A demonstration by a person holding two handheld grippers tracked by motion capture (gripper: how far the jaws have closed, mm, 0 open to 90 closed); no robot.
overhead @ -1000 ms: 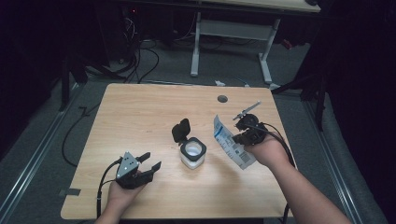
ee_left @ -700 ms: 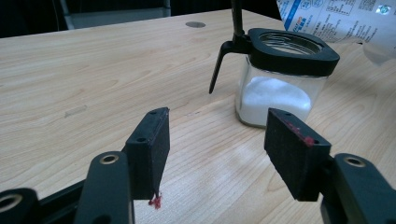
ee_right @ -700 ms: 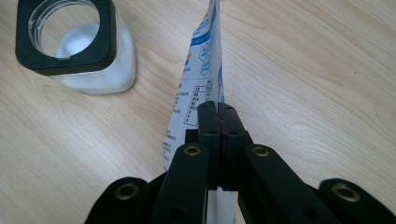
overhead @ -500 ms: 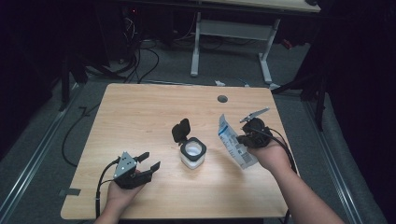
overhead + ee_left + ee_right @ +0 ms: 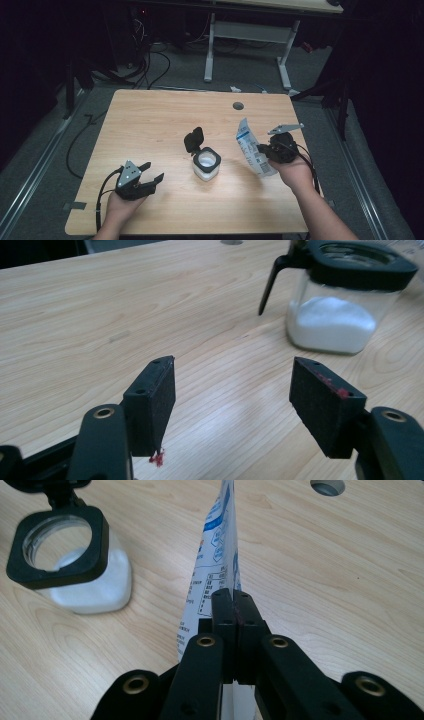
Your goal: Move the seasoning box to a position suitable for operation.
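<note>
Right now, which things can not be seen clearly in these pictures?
- Pouch print: too small and blurred in the right gripper view.
- Pouch's lower end: hidden behind the right gripper.
- Jar lid: cut by the top edge in the left gripper view.

In the right gripper view, the pouch's (image 5: 216, 575) lower end is hidden behind the closed jaws and runs off the picture at 6 o'clock; its print is too small to read. The jar's (image 5: 80, 565) flip lid (image 5: 50, 486) is cut off at 11 o'clock. In the left gripper view, the jar (image 5: 335, 310) is blurred and clipped at 1 o'clock. In the high view, both forearms leave the frame at 6 o'clock, and the surroundings of the bench (image 5: 150, 125) are too dark to make out.
</note>
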